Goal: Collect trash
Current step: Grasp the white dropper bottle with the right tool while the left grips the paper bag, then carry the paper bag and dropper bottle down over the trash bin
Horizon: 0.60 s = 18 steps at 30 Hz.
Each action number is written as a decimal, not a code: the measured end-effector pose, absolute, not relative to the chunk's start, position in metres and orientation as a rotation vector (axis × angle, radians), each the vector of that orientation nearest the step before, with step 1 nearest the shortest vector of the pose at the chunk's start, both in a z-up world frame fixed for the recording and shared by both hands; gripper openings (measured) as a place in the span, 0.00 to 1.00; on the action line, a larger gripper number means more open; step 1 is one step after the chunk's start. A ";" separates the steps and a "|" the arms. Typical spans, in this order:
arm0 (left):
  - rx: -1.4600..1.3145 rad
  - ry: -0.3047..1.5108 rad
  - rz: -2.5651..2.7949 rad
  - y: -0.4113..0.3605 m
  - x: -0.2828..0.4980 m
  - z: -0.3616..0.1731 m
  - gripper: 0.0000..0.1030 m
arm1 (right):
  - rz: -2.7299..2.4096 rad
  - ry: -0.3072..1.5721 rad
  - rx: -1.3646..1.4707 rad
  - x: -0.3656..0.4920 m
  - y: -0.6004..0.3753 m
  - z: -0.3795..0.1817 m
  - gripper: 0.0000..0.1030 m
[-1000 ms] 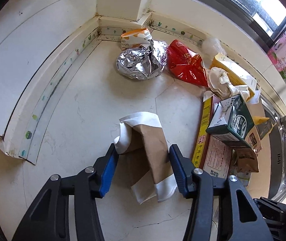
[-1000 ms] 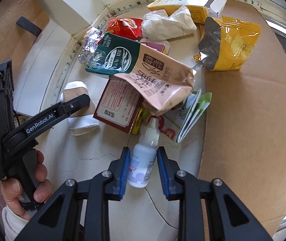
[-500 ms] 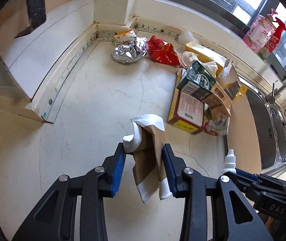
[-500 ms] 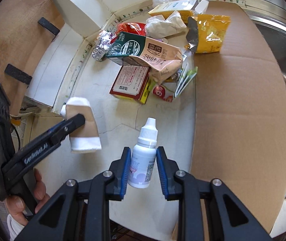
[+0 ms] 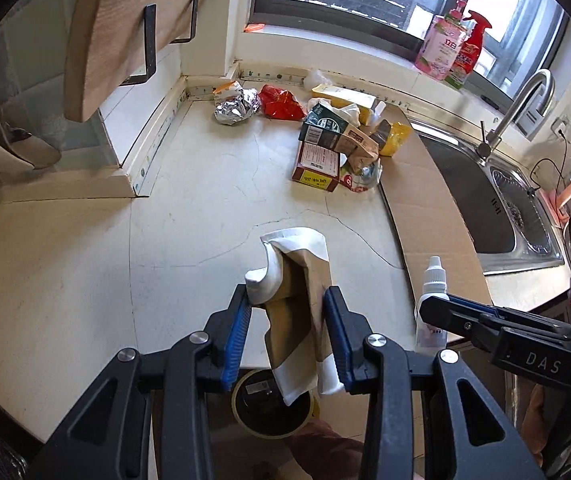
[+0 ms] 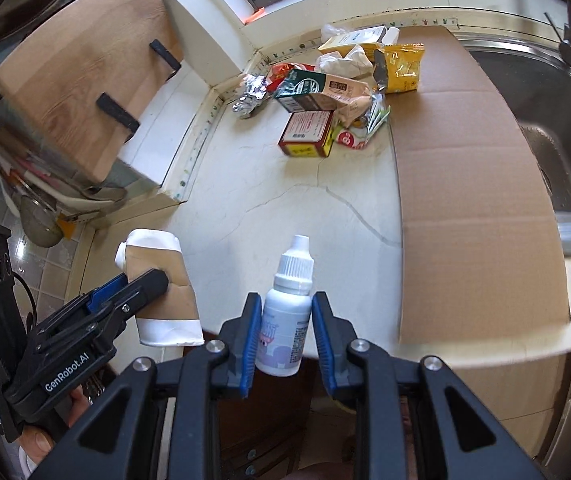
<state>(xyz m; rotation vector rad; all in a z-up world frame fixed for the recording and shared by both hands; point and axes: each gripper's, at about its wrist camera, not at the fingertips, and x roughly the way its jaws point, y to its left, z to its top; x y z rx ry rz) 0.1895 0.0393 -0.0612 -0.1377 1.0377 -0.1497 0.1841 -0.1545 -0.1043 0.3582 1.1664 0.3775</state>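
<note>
Over the front edge of the bench [image 5: 189,216], a pale stone top veined with thin cracks, the left claw [image 5: 288,334] pinches one crumpled paper cup [image 5: 299,312] between its blue ribbed pads; the cup is brown card with white bands at both ends, squashed flat and creased. Just beside it the right claw [image 6: 286,334] is pressed onto one small dropper bottle [image 6: 287,322], smooth white plastic with a ridged cap and a printed label, standing upright between the pads. Below the cup, past the bench edge, sits one round dark bin [image 5: 271,404] with a yellowish rim.

At the back of the bench, near the corner under the window, lies the pile of remaining trash: one ball of crinkled foil [image 5: 235,109], one shiny red wrapper [image 5: 281,106], one green carton [image 5: 321,128], one flat red box [image 5: 316,166] with a yellow edge, one yellow crisp bag [image 6: 399,68] and one wad of white tissue [image 6: 343,62]. One sheet of brown corrugated cardboard [image 6: 469,200] covers the right side of the bench up to the steel sink [image 5: 481,200]. Two plastic spray bottles, pink [image 5: 443,50] and red [image 5: 470,46], stand on the window sill.
</note>
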 end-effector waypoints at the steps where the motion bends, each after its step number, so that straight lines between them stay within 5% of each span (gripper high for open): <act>1: -0.128 1.034 -0.155 0.040 0.180 -0.058 0.34 | 0.377 1.161 0.358 0.174 -0.153 -0.102 0.25; 18: -0.104 1.036 -0.279 0.042 0.070 -0.071 0.34 | 0.343 1.151 0.424 0.029 -0.141 -0.101 0.25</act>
